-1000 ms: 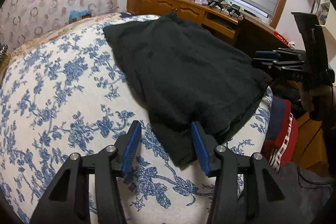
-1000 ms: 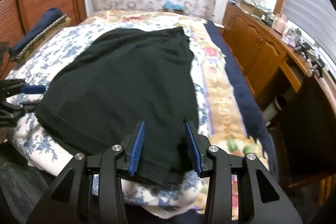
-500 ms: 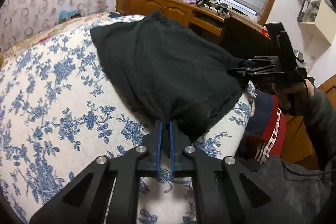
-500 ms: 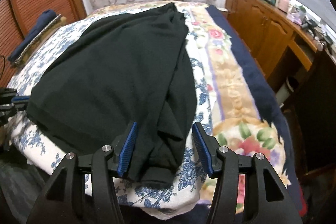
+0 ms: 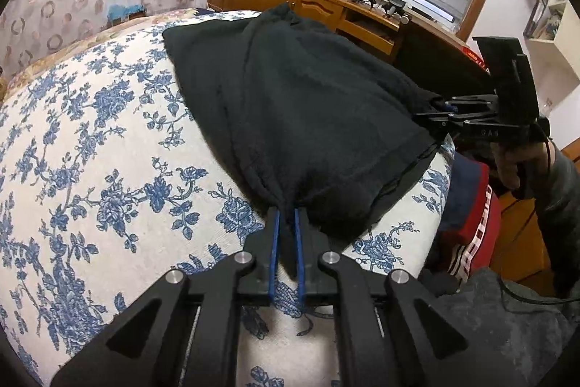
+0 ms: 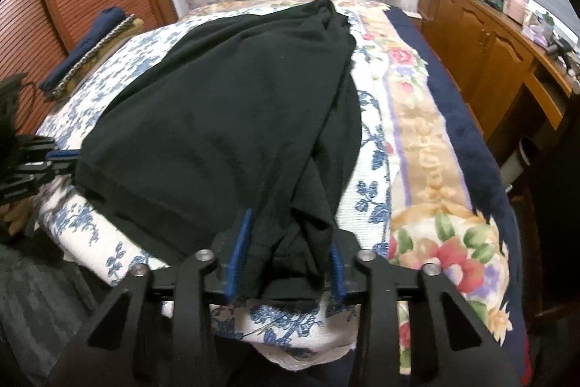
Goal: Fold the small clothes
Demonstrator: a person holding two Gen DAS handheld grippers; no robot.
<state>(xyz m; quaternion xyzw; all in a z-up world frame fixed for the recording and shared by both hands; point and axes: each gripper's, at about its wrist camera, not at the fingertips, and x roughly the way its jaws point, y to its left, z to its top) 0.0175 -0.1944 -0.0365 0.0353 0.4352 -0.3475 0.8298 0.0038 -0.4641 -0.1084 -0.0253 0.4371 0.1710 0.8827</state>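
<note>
A black garment (image 5: 308,118) lies spread across the blue-flowered bedcover (image 5: 90,151), filling the middle of both views. At the lower centre of the left view, the left tongs (image 5: 286,220) are pressed nearly together, pinching one near corner of the cloth between their blue pads (image 5: 275,242). At the lower centre of the right view, the right tongs (image 6: 290,242) have just been closing, and a bunched fold of the other near corner sits gripped between them. At the right edge of the left view a person's hand (image 5: 514,165) holds the right tongs at the cloth's edge. A wooden dresser (image 6: 482,38) runs along the upper right.
</note>
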